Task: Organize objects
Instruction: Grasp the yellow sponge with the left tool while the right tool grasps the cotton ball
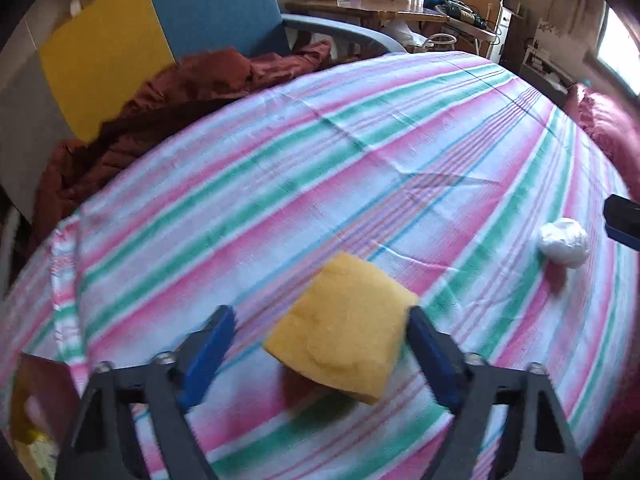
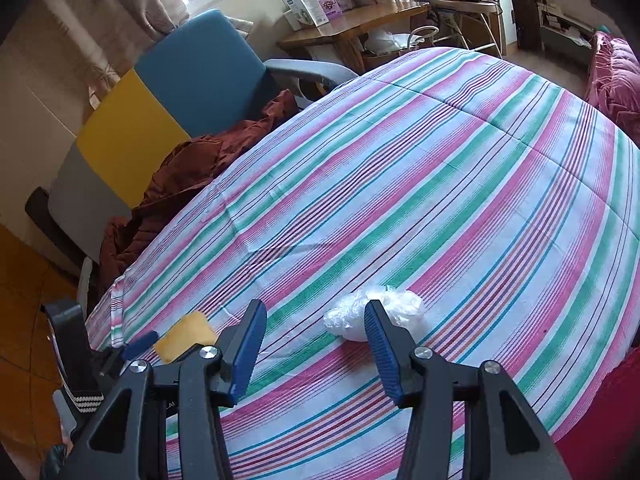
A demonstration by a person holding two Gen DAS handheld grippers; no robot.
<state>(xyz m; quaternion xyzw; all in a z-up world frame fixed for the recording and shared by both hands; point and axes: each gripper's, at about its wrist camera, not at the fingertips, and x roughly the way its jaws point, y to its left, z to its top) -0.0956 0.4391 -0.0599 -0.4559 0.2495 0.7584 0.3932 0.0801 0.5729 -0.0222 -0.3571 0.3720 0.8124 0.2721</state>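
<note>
A yellow sponge (image 1: 344, 328) lies tilted on the striped cloth (image 1: 320, 168), between the fingers of my left gripper (image 1: 320, 320). The jaws are wide open; the right finger is close to the sponge's edge, the left finger stands apart. A crumpled white plastic ball (image 1: 564, 242) lies to the right. In the right wrist view my right gripper (image 2: 316, 316) is open and empty, with the plastic ball (image 2: 374, 316) just beyond its right finger. The sponge (image 2: 184, 336) and the left gripper (image 2: 136, 344) show at the lower left there.
A rust-brown cloth (image 1: 160, 100) is heaped at the table's far left edge, against a blue and yellow chair (image 1: 160, 28). A wooden desk (image 1: 372, 8) with boxes stands behind. A pink cushion (image 1: 608, 128) lies at the right. The right gripper's tip (image 1: 622, 220) shows at the right edge.
</note>
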